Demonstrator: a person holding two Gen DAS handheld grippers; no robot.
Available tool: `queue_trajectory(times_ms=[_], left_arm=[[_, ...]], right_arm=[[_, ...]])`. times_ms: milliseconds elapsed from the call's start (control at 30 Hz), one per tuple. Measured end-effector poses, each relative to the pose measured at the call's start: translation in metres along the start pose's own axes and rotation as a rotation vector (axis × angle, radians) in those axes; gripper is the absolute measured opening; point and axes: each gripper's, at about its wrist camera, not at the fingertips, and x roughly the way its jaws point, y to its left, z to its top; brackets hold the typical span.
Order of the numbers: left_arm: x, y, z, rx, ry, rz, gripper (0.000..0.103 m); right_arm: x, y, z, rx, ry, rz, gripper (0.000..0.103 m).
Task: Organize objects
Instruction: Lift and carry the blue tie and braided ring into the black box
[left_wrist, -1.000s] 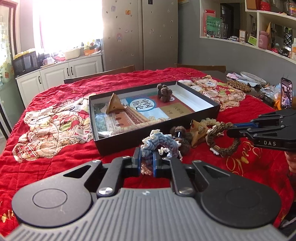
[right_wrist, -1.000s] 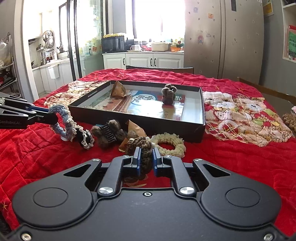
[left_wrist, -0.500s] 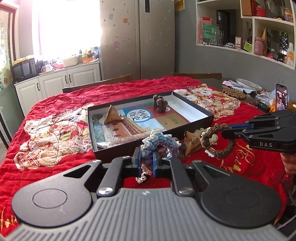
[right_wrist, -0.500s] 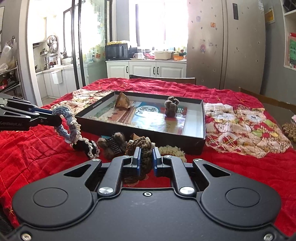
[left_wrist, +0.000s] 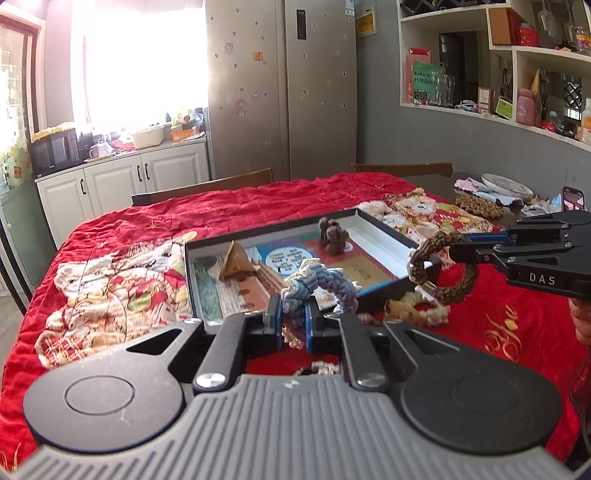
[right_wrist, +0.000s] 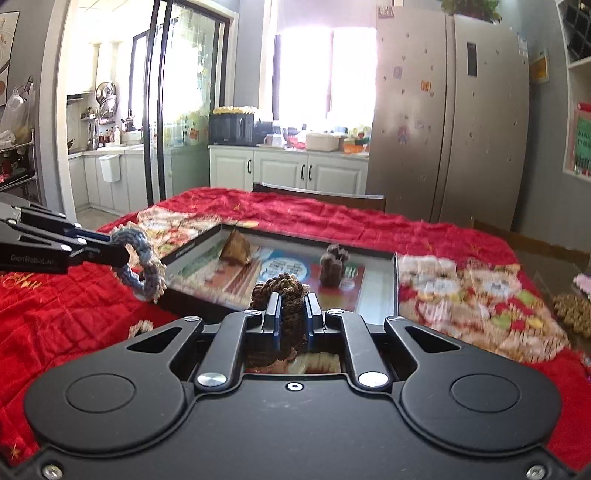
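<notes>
L gripper (left_wrist: 293, 314) clamps blue braided ring (left_wrist: 317, 280); R gripper (right_wrist: 291, 314) clamps brown ring (right_wrist: 280, 291).

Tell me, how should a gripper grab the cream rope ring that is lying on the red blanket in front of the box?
Probably from above, pinching one side of the cream rope ring across its braid. It lies flat on the red blanket, so one finger can drop into the hole and the other outside. The side away from the black box looks freest. Both grippers already hold rings.
</notes>
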Motion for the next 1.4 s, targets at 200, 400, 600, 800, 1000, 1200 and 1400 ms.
queue_trajectory(times_ms=[200, 400, 600, 800, 1000, 1200, 1400], left_arm=[[0.018, 0.001, 0.020, 0.027, -0.037, 0.037, 0.014], [0.055, 0.008, 0.044, 0.007, -0.034, 0.060, 0.014], [0.101, 0.016, 0.057, -0.026, 0.010, 0.082, 0.014], [0.143, 0.023, 0.062, -0.060, 0.057, 0.113, 0.014], [0.172, 0.026, 0.064, -0.083, 0.082, 0.138, 0.015], [0.191, 0.026, 0.061, -0.097, 0.102, 0.123, 0.015], [0.201, 0.028, 0.057, -0.103, 0.107, 0.125, 0.015]], right_arm=[[0.017, 0.000, 0.025, -0.013, -0.024, -0.017, 0.012], [0.056, 0.006, 0.047, -0.028, -0.015, -0.029, 0.012], [0.100, 0.005, 0.063, -0.003, 0.005, -0.046, 0.012], [0.146, -0.004, 0.069, 0.035, 0.036, -0.073, 0.012], [0.184, -0.010, 0.067, 0.051, 0.053, -0.102, 0.012], [0.213, -0.015, 0.060, 0.075, 0.082, -0.106, 0.013], [0.231, -0.017, 0.051, 0.083, 0.095, -0.102, 0.013]])
